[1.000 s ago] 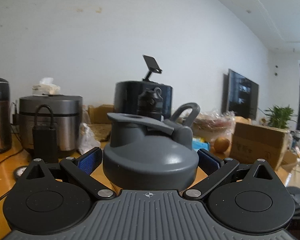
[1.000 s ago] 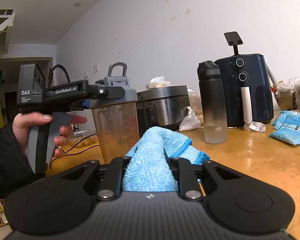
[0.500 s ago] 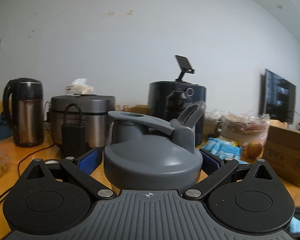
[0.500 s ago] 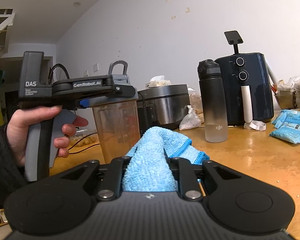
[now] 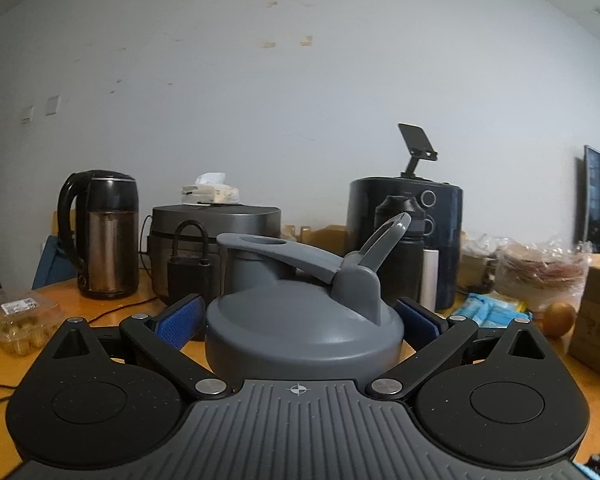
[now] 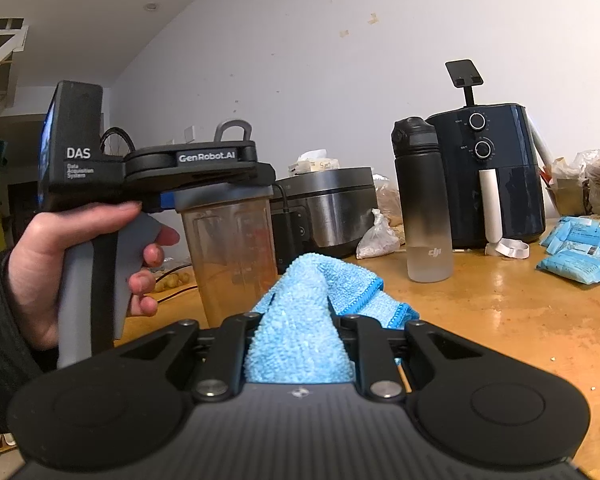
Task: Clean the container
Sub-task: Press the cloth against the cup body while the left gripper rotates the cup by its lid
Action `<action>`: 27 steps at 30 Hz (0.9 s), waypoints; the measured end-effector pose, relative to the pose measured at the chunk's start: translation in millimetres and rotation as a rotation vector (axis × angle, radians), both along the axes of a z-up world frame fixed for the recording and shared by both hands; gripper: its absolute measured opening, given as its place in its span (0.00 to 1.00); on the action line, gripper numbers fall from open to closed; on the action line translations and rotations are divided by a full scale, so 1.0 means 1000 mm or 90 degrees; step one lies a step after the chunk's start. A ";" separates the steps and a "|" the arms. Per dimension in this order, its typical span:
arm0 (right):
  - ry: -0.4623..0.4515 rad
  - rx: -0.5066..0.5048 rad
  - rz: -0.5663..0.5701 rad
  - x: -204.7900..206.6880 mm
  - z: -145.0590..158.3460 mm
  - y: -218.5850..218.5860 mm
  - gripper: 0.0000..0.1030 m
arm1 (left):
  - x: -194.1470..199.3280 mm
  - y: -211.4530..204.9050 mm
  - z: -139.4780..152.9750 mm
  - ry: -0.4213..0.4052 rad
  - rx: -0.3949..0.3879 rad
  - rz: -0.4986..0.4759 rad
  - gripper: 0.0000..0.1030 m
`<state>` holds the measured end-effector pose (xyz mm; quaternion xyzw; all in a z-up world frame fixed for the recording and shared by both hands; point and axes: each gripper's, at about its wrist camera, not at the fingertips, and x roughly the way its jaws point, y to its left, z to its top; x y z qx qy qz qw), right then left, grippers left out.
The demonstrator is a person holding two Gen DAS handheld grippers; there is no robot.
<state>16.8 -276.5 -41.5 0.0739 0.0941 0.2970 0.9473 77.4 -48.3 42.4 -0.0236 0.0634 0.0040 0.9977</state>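
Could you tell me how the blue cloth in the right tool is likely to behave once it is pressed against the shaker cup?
The blue microfibre cloth droops in folds beyond the right tool, so it is probably floppy and will bunch rather than push stiffly. Its looped pile looks grippy, not slippery. It seems light and not fragile.

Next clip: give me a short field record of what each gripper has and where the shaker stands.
left gripper: shut on grey lid of shaker cup
right gripper: shut on blue cloth
shaker cup: upright, lid on, cloudy brownish wall
cloth contact with cup: none visible
surface: wooden table
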 end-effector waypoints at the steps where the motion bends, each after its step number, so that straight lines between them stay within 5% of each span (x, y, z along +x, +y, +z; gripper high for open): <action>1: 0.000 0.000 0.000 0.000 0.000 0.000 0.13 | 0.000 -0.001 0.000 -0.001 -0.002 0.007 1.00; 27: 0.001 -0.002 -0.002 -0.001 -0.001 -0.001 0.13 | 0.009 -0.029 0.000 0.015 0.025 0.107 1.00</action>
